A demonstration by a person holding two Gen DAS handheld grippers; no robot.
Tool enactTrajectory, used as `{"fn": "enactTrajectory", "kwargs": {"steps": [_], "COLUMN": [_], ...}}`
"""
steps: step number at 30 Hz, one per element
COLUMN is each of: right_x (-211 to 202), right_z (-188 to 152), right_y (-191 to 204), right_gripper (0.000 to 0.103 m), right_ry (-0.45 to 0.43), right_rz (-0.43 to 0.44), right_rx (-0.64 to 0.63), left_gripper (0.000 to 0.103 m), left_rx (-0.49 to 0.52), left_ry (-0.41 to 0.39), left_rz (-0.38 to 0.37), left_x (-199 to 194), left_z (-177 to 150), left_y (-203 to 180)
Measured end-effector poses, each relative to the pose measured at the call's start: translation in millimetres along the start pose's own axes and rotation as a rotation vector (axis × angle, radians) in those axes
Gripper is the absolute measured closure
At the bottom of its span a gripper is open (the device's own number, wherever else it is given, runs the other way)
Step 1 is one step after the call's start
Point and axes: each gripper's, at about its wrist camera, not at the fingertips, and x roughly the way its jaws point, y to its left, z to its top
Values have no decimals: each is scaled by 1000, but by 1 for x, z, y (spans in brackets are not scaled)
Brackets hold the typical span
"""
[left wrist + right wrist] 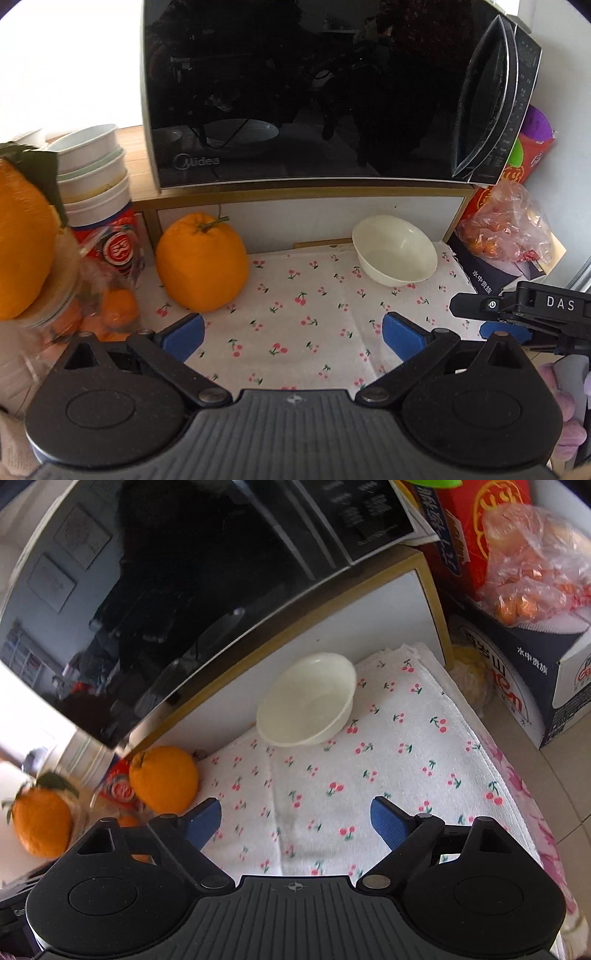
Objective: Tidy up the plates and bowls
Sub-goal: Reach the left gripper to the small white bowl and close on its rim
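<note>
With both hand-held grippers, left (291,334) and right (295,821), held unclenched, the bowl (306,701) below the microwave (314,92) is probably to be grasped next.

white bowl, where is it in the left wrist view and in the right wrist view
Left wrist view: the white bowl sits right of centre, at the back of the cherry-print cloth, below the microwave.
Right wrist view: the bowl sits just above centre, at the cloth's far edge.
Shared landmark: the large orange left of the bowl in both.
</note>
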Motion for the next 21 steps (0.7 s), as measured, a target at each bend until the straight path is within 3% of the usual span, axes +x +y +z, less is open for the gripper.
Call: {"fn": "enactTrajectory", "kwargs": {"steps": [4, 9, 14, 21], "right_x": [17, 37, 55, 74], "right_z": [9, 16, 22, 29], "right_y": [-27, -54, -73, -74], "right_gripper": [13, 14, 30, 62], "right_ry": [-53, -105, -126, -146], "right_rz": [79, 112, 156, 186], "right_rx": [94, 189, 269, 278], "left_gripper": [2, 15, 33, 67], "left_rx": [-30, -82, -143, -118], "left_ry": [-2, -23, -19, -23], "left_rz": [-49, -98, -143, -144], "left_x": [37, 71, 101, 124], "left_z": [14, 23, 26, 25], "left_y": [-7, -15, -22, -36]}}
